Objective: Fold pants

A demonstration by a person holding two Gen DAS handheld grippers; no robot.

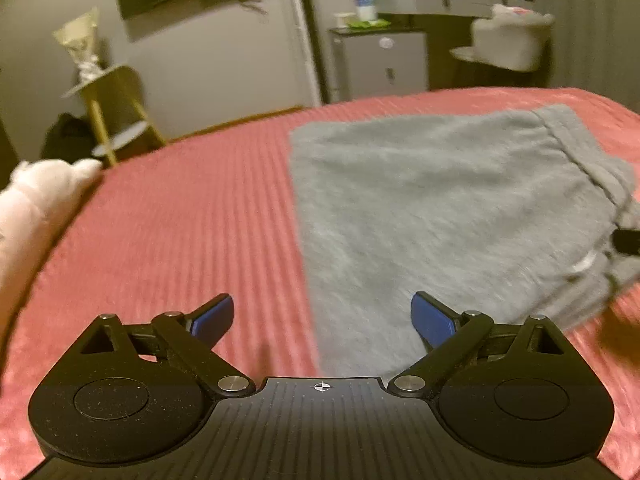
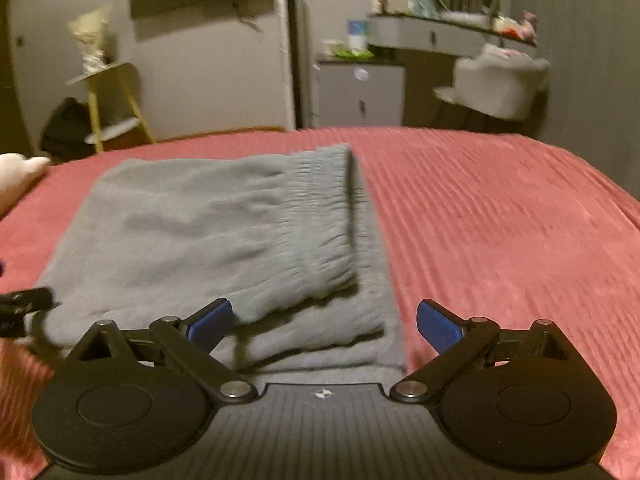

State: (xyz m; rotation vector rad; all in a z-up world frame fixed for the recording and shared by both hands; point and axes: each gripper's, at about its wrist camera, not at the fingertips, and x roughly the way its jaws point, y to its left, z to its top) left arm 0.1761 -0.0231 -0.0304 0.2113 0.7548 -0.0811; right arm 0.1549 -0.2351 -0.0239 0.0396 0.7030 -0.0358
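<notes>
Folded grey fleece pants (image 1: 440, 208) on a ribbed pink bedspread (image 1: 192, 220).

Left wrist view: the left gripper (image 1: 322, 316) hovers with jaws spread wide and empty, over the pants' near left edge; a white mini fridge (image 1: 380, 64) stands beyond the bed. Right wrist view: the right gripper (image 2: 324, 320), jaws likewise apart, straddles the stacked layers' near right corner, elastic waistband (image 2: 320, 216) on top.

The left claw (image 1: 322, 316) is showing a matte black ribbed body with a small white crosshair mark, round black discs at either side, silver pivot screws on angled black links, and blue pads (image 1: 214, 314). The right claw (image 2: 325, 318) is wearing the same black frame, silver screws and blue fingertips (image 2: 438, 326).
</notes>
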